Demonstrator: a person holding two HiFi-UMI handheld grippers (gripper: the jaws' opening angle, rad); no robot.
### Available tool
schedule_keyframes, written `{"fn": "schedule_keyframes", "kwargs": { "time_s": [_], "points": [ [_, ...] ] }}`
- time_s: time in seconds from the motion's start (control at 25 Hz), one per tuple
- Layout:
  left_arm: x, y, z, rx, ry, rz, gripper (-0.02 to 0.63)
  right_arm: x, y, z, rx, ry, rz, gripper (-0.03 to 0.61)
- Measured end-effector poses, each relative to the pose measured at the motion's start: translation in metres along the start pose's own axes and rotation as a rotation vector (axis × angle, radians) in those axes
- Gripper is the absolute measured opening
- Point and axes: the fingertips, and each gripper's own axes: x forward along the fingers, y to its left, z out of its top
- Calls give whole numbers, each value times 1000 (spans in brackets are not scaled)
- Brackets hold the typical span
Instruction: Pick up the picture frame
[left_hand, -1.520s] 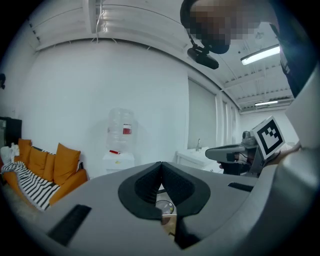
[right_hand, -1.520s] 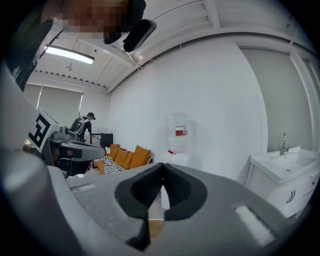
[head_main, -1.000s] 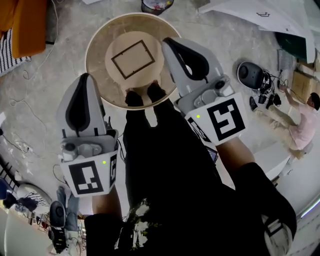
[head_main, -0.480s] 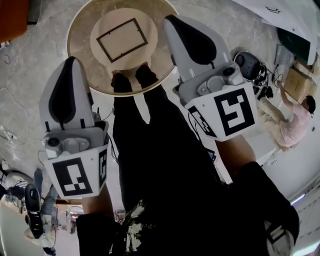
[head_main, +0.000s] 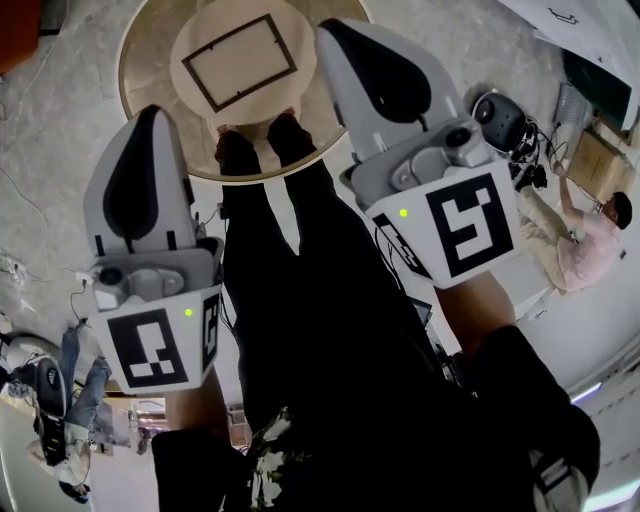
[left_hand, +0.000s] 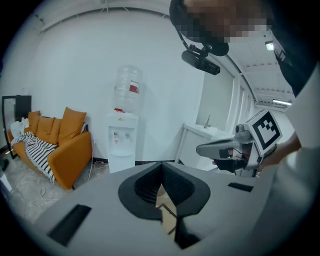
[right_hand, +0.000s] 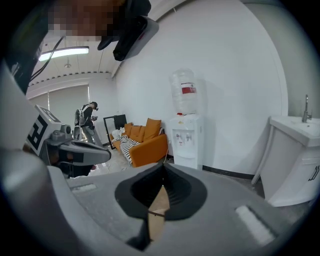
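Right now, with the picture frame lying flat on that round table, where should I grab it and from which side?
I'd take the picture frame by its near long rail, coming down from your feet's side. It lies flat on the round board, so only that thin edge offers a pinch. The left tool and right tool are shut; open one first.

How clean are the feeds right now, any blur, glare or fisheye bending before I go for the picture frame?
Head view: sharp and evenly lit, picture frame crisp on the round table, edges bent by fisheye. Left gripper view: heavy barrel distortion, dark corners, near jaws soft. Right gripper view: same distortion, bright ceiling light upper left, no glare on the jaws.
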Motion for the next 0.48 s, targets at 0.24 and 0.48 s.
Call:
{"fn": "schedule_keyframes", "kwargs": {
  "time_s": [0.24, 0.48],
  "points": [
    [16, 4, -33, -22, 31, 5, 13, 12, -5, -36, 0, 35, 0, -5],
    [27, 18, -66, -65, 74, 45, 13, 25, -8, -65, 8, 76, 2, -5]
  ]
}}
